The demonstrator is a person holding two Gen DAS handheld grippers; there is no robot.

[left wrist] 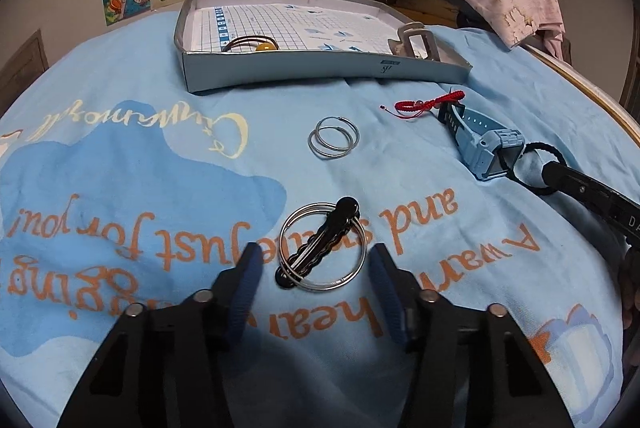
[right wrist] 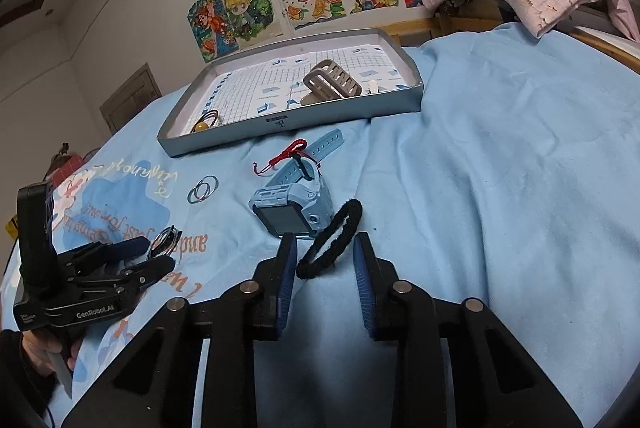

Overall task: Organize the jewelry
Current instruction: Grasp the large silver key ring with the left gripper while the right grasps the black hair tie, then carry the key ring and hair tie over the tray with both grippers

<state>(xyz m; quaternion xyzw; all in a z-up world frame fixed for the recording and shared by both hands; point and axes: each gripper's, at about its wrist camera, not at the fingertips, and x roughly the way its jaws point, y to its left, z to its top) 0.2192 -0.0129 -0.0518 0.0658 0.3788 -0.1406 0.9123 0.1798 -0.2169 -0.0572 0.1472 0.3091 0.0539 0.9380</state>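
Both pairs of jaws stand apart, clamped on nothing. Left gripper (left wrist: 316,262) hovers low over the blue cloth (left wrist: 120,115), its blue pads on either side of a black hair clip (left wrist: 320,240) that lies across two large silver rings (left wrist: 323,247). Beyond them, a pair of smaller silver hoops (left wrist: 334,143) rests on the cloth, overlapping. Farther back sits a shallow grey tray (left wrist: 320,69) holding a brown hair tie with a yellow bead (left wrist: 256,44) at its left end and a grey claw clip (left wrist: 414,41) at its right. To the right of the hoops lie a red cord bracelet (left wrist: 428,101) and a blue watch (left wrist: 486,145), the bracelet touching the strap. Right gripper (right wrist: 325,248) is at the watch's near side, its pads flanking a black hair band (right wrist: 332,240) that lies on the cloth just beside the watch face.
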